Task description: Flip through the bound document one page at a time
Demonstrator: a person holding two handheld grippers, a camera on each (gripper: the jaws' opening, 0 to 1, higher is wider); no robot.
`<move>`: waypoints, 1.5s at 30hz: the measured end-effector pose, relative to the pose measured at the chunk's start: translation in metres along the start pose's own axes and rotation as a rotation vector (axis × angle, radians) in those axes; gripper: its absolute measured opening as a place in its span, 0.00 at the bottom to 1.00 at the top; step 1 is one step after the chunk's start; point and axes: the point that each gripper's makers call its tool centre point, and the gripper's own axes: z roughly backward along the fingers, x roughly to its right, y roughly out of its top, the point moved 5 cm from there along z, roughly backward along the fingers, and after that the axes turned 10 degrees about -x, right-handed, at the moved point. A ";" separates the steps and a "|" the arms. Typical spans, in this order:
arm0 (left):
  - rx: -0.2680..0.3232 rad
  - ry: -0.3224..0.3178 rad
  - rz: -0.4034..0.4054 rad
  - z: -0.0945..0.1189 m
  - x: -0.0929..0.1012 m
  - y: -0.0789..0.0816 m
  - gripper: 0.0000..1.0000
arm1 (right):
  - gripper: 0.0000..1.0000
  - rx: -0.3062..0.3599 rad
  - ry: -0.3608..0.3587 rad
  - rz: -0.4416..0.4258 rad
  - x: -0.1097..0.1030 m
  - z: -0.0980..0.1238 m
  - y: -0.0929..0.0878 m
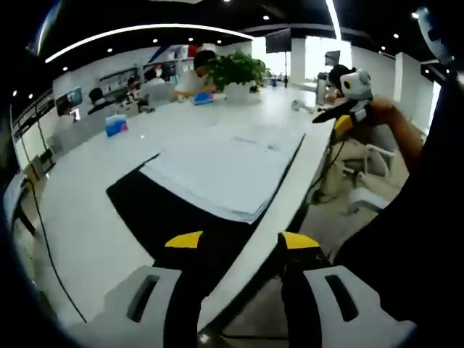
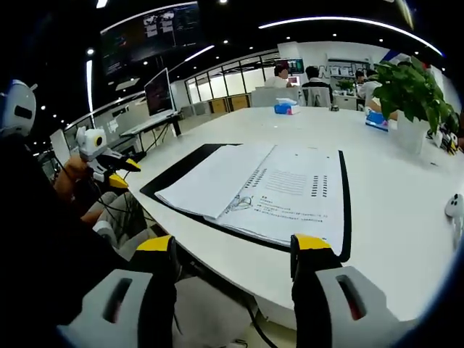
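Where my left gripper view looks along the white table, I log the left gripper jaws parted, holding nothing — the bound document lies open on a black mat ahead. Right gripper view: right gripper likewise agape and empty, document just beyond — potted plant far right

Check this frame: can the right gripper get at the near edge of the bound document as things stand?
Probably yes. The right gripper is open at the table's edge, the bound document lies open on the black mat straight ahead, and nothing stands between them.
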 end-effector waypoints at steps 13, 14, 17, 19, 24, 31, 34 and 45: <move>-0.014 -0.030 0.040 -0.005 0.002 0.003 0.36 | 0.62 0.013 0.006 0.024 -0.006 0.003 0.000; -0.013 -0.035 0.034 -0.006 0.003 0.003 0.36 | 0.62 0.009 0.006 0.025 -0.007 0.003 0.000; -0.026 -0.043 0.009 -0.010 0.005 0.000 0.35 | 0.62 -0.011 0.009 0.023 -0.007 0.001 -0.003; -0.032 -0.050 0.017 -0.011 0.005 -0.002 0.35 | 0.62 -0.017 0.008 0.023 -0.007 0.000 -0.003; -0.037 -0.049 0.034 -0.012 0.000 -0.005 0.36 | 0.62 -0.007 0.009 0.027 -0.002 -0.001 -0.001; -0.049 -0.028 0.023 -0.012 -0.007 -0.001 0.39 | 0.62 0.034 0.004 0.035 0.006 -0.002 0.007; -0.048 -0.028 0.015 -0.013 -0.008 0.004 0.40 | 0.62 0.047 0.001 0.045 0.009 -0.002 0.007; -0.008 -0.031 0.004 -0.018 -0.006 0.014 0.42 | 0.62 0.066 0.023 0.021 0.010 0.002 0.003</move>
